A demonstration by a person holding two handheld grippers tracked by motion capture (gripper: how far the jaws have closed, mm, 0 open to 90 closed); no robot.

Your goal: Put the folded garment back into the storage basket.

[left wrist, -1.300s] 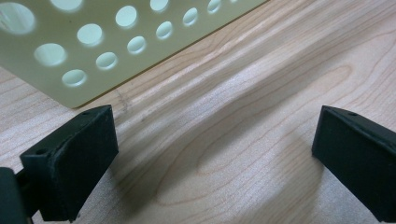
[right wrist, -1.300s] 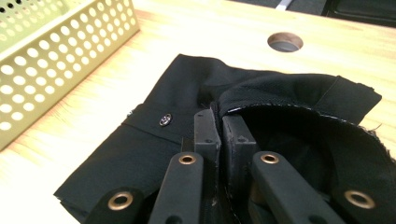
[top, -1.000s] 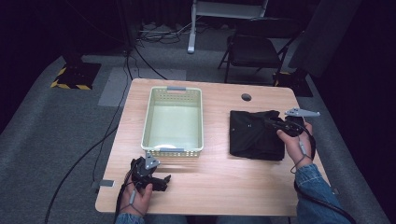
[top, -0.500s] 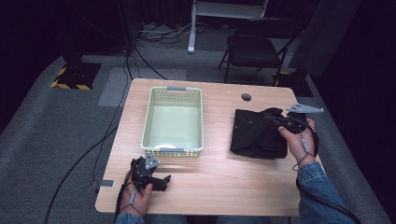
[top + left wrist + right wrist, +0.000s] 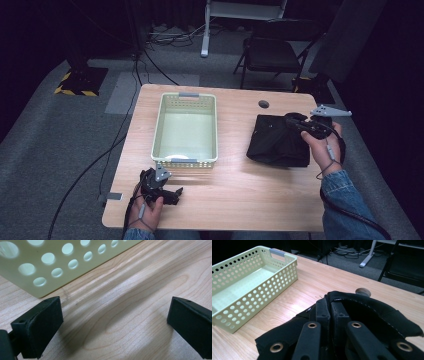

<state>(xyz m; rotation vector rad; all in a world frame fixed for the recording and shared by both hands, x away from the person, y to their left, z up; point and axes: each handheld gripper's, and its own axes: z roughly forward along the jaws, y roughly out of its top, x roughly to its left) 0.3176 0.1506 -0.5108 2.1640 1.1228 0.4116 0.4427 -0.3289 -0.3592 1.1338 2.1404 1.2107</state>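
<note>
High view: one black folded cloth, limp and creased, near right edge of worktop; one pale green perforated basket left of centre. Right tongs at cloth's far right corner; left tongs near front edge.
Left gripper view: jaws wide apart, holding nothing.
Right gripper view: jaws pinched on cloth's hem.

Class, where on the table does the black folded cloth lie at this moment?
In the high view, the black folded cloth lies on the table's right side, right of the pale green perforated plastic basket, with the right gripper shut on its far right edge.
</note>
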